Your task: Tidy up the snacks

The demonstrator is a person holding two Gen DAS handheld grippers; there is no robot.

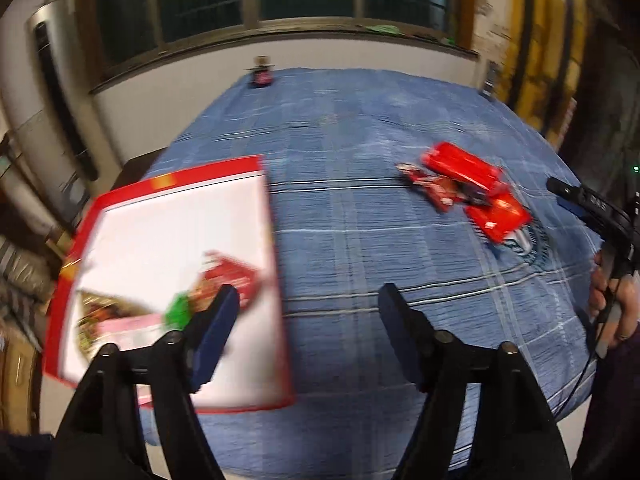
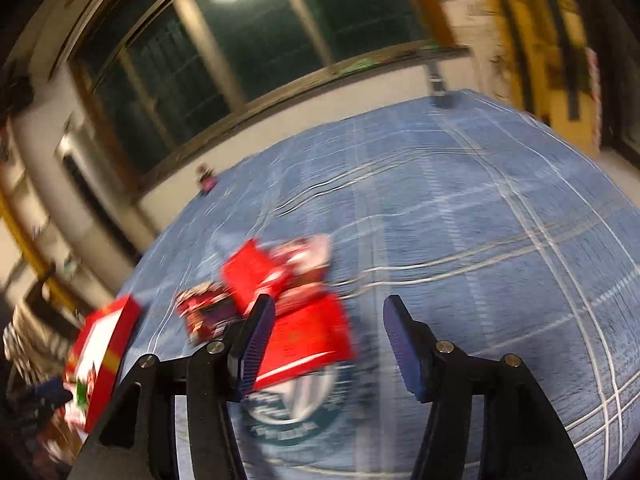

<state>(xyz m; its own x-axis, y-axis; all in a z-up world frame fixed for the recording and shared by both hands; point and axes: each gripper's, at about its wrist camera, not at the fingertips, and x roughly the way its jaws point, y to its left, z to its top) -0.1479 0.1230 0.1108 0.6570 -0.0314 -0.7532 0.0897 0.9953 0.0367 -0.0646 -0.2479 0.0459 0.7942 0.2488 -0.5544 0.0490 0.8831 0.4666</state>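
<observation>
Nearest to me, the left gripper hangs over the near left part of the table, its fingers spread apart with nothing between them. One finger is in front of the near right corner of the box, but I do not see it press on anything.

Just behind it lies the red-rimmed white box, flat on the blue checked cloth at the left side. A few snack packets already lie inside it, so I judge this box is the place where the snacks are collected, and it is kept low and open-topped for easy dropping.

More to the right, the right gripper points down at the pile of red snack packs. Its fingers are also apart and hold nothing; the nearest red pack lies on the cloth just past the left finger, partly over a round green emblem. I think the fingers are open like this to take one of these packs next. A hand holds this gripper at the right edge.

At the far edge of the table, near the window, a small dark object stands alone.
</observation>
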